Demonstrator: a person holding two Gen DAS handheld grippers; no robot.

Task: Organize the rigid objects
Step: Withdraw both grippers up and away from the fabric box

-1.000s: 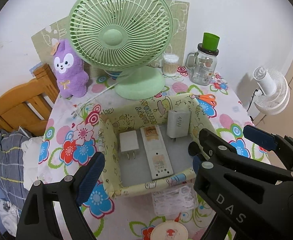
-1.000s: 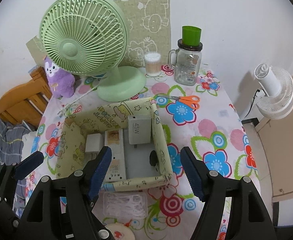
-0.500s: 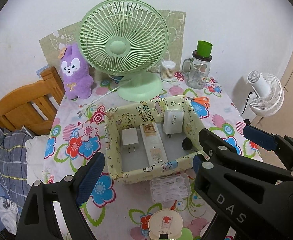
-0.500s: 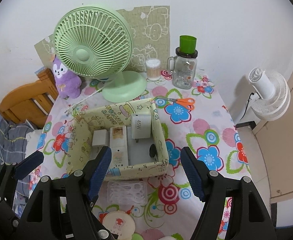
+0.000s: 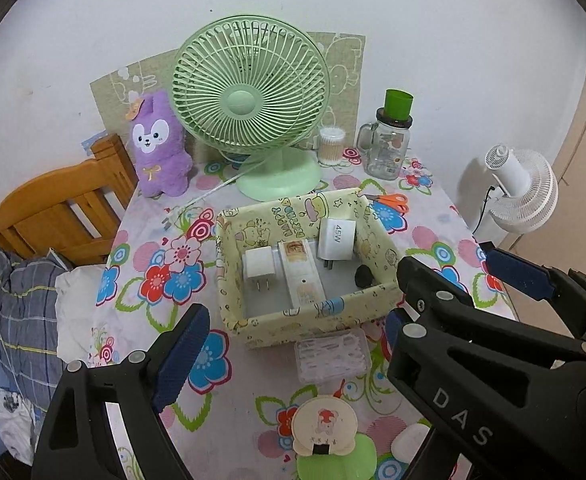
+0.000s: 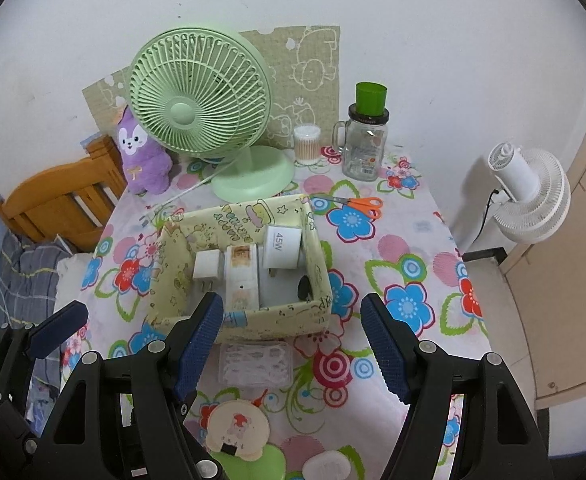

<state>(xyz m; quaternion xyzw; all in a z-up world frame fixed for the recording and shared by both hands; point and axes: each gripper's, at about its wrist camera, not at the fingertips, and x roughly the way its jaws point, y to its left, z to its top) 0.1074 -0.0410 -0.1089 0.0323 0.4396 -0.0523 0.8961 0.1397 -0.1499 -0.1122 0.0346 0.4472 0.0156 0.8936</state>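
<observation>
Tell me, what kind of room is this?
Probably a bedroom at home: a small table with a flowery cloth holds a green fan and a purple plush toy, beside a wooden bed frame with bedding.

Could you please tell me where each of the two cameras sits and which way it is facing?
Left wrist: on the left gripper, angled down at the box; the right gripper crosses its right side.
Right wrist: on the right gripper, same downward angle; the left gripper's finger shows at left.
Shared: box, green fan, scissors.

Even soft indoor light, mild shadows, sharp focus, strong fisheye bending, dark corner vignette.
</observation>
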